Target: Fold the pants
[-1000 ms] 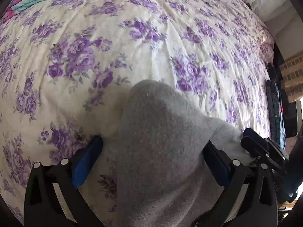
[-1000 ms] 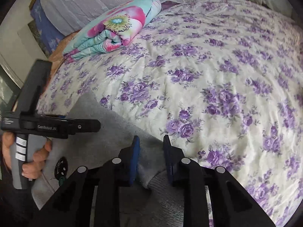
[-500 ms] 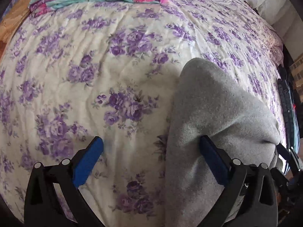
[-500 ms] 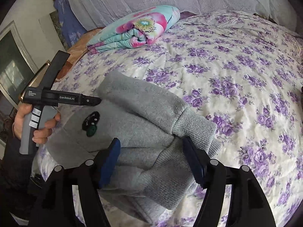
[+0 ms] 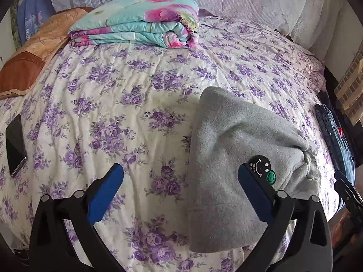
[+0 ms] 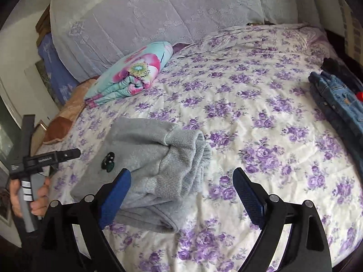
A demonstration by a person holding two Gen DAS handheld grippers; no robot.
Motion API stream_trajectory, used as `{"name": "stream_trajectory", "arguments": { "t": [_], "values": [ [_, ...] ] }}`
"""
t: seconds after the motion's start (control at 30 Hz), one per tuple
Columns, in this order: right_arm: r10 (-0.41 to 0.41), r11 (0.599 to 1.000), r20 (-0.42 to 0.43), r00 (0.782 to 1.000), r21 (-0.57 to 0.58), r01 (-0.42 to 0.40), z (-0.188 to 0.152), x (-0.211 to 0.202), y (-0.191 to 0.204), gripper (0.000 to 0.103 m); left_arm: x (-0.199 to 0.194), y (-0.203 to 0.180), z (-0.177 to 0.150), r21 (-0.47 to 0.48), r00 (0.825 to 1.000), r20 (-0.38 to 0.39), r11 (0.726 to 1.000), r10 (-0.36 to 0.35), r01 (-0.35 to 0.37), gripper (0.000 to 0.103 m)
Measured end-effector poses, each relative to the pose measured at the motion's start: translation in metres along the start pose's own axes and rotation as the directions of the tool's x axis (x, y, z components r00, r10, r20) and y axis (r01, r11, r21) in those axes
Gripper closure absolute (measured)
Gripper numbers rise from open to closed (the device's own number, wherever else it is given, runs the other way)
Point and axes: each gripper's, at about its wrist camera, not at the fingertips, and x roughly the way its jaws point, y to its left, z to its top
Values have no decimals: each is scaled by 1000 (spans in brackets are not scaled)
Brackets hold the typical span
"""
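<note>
Grey fleece pants [image 5: 236,158] lie folded in a bundle on the floral bedspread [image 5: 127,104], with a small black and green patch on top and ribbed cuffs bunched at one end. They also show in the right wrist view [image 6: 147,158]. My left gripper [image 5: 180,181] is open and empty, its right finger over the pants' near edge. My right gripper [image 6: 181,190] is open and empty just in front of the bundle. The left gripper also shows at the left of the right wrist view [image 6: 43,158], held in a hand.
A folded turquoise floral blanket [image 5: 140,25] lies at the head of the bed beside a brown pillow [image 5: 34,54]. A dark phone [image 5: 14,145] lies at the left edge. Folded blue jeans [image 6: 338,99] lie at the right edge. Lace-covered pillows [image 6: 158,15] stand behind.
My right gripper opened and let go of the pants' cuffs. Both grippers pulled back from the bundle, which now lies on the bed.
</note>
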Motion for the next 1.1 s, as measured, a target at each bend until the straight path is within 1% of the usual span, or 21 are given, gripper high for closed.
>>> {"name": "stream_trajectory", "arguments": {
  "t": [0.1, 0.2, 0.27, 0.37, 0.57, 0.7, 0.8, 1.1],
  "values": [
    [-33, 999, 0, 999, -13, 33, -8, -2, 11, 11, -13, -8, -11, 1, 998, 53, 999, 43, -43, 5],
    [-80, 994, 8, 997, -73, 80, -17, -3, 28, 11, -23, -20, -26, 30, 993, 90, 997, 71, -74, 5],
    [-109, 989, 24, 994, -100, 111, -22, -5, 38, 8, -29, -30, -37, 54, 990, 112, 995, 81, -88, 5],
    [-121, 987, 49, 991, -100, 125, -26, -9, 46, 6, -33, -41, -50, 92, 989, 121, 991, 85, -96, 5],
    [-176, 976, 99, 979, -114, 187, -33, -15, 56, 4, -39, -51, -68, 115, 987, 135, 989, 82, -98, 5],
    [-184, 973, 106, 977, -121, 196, -38, -16, 61, 4, -41, -55, -76, 131, 988, 136, 987, 74, -92, 5],
    [-186, 973, 103, 977, -117, 198, -38, -15, 61, 4, -42, -56, -78, 130, 987, 140, 986, 83, -102, 5],
    [-173, 978, 93, 980, -102, 183, -37, -15, 58, 4, -45, -58, -78, 131, 986, 143, 986, 79, -98, 5]
  ]
}}
